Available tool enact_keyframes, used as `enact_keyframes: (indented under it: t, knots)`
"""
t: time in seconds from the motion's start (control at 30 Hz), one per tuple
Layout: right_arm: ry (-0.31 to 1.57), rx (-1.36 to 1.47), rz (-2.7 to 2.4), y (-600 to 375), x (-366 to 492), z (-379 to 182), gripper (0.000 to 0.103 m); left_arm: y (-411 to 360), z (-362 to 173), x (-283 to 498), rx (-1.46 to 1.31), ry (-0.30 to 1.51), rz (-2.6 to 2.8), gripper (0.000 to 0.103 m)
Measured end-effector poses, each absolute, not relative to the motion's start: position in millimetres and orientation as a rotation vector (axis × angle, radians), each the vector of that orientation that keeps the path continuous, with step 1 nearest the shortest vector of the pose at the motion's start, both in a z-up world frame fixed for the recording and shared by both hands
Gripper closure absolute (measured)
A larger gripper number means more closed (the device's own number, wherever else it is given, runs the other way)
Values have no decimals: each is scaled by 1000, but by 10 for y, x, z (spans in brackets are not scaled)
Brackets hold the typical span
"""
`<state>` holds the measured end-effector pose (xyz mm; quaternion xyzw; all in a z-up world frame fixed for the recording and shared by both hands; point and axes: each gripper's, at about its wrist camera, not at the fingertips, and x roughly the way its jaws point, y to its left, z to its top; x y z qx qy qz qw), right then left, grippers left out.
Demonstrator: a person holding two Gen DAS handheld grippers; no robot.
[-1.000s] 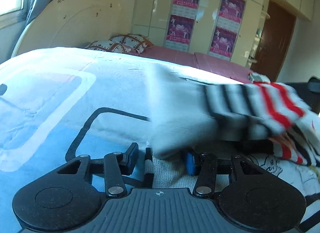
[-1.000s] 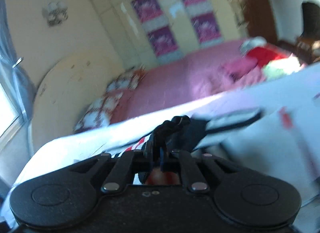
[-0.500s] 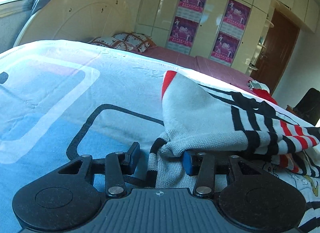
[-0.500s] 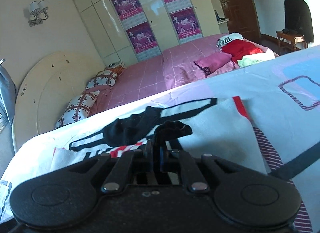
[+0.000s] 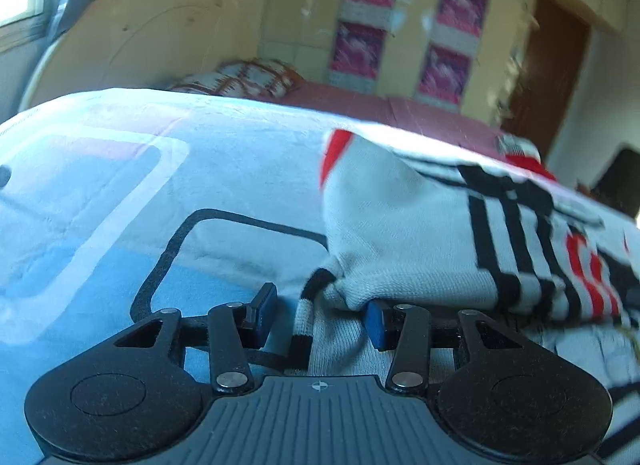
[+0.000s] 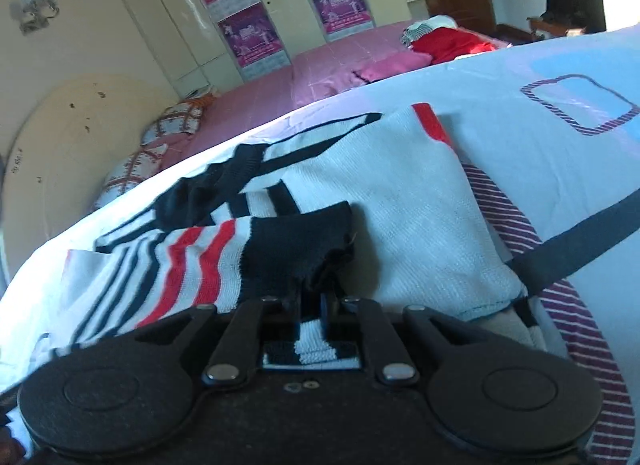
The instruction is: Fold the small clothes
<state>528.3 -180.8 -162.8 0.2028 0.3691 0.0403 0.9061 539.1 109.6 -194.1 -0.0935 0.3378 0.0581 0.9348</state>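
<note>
A small white knit sweater (image 5: 400,225) with black and red stripes lies folded over on the pale blue bedsheet (image 5: 120,205). My left gripper (image 5: 320,315) is open, its blue pads (image 5: 376,323) on either side of the sweater's striped edge. In the right wrist view the sweater (image 6: 400,205) spreads ahead. My right gripper (image 6: 312,301) is shut on the sweater's black cuff (image 6: 300,249), low on the cloth.
A purple-striped garment (image 6: 520,225) lies under the sweater at the right. Beyond the sheet stand a pink bed (image 6: 320,69) with pillows (image 6: 176,125) and red clothes (image 6: 448,41), a round cream board (image 5: 160,37), a postered wardrobe (image 6: 248,25) and a brown door (image 5: 552,61).
The sweater's flap has come down from mid-air and now lies flat over the garment. My right gripper has lowered with the cuff. My left gripper has stayed open.
</note>
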Motion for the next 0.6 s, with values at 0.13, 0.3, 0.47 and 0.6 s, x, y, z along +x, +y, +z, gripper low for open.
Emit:
enact_keyframes:
  t: [0.13, 0.3, 0.47, 0.6]
  knots:
    - [658, 461, 101, -2059, 5196, -1399, 68, 1311, -1680, 5162, -229, 651, 39, 58]
    - [714, 561, 118, -2261, 5557, -1548, 69, 1445, -1478, 5546, -225, 615, 14, 58]
    - [773, 554, 161, -2199, 5717, -1720, 77, 1415, -1773, 6133, -254, 727, -37, 58]
    - [763, 453, 160, -2121, 5714, -1676, 98, 1235, -1879, 6229, -186, 731, -43, 58]
